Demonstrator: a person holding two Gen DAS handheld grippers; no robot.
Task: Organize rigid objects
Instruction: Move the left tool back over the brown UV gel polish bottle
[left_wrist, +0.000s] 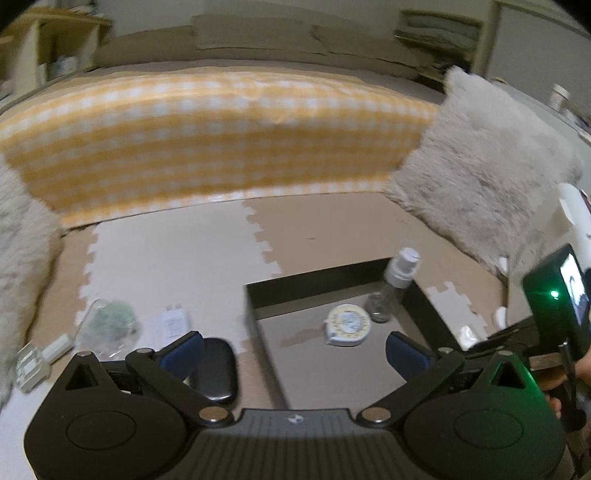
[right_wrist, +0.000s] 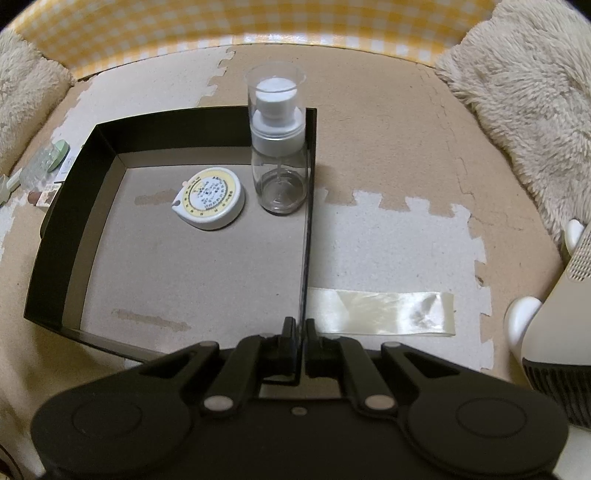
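A shallow black box (right_wrist: 66, 206) lies on the foam floor mat; it also shows in the left wrist view (left_wrist: 317, 284). Inside stand a clear spray bottle (right_wrist: 279, 147) with a white pump, in the far right corner, and a round white and yellow tape measure (right_wrist: 212, 197) beside it. My right gripper (right_wrist: 301, 328) is shut on the box's right wall near its front end. My left gripper (left_wrist: 295, 350) is open and empty above the box's left front. A dark oval case (left_wrist: 216, 371) lies by its left finger. A white charger (left_wrist: 173, 321) and a clear bag (left_wrist: 107, 321) lie further left.
A yellow checked sofa cover (left_wrist: 221, 136) runs along the back, with fluffy beige cushions (right_wrist: 524, 99) at both sides. A strip of cream ribbon (right_wrist: 380, 312) lies right of the box. A white plug-like item (left_wrist: 40, 358) lies far left. A white appliance (right_wrist: 554, 314) stands at right.
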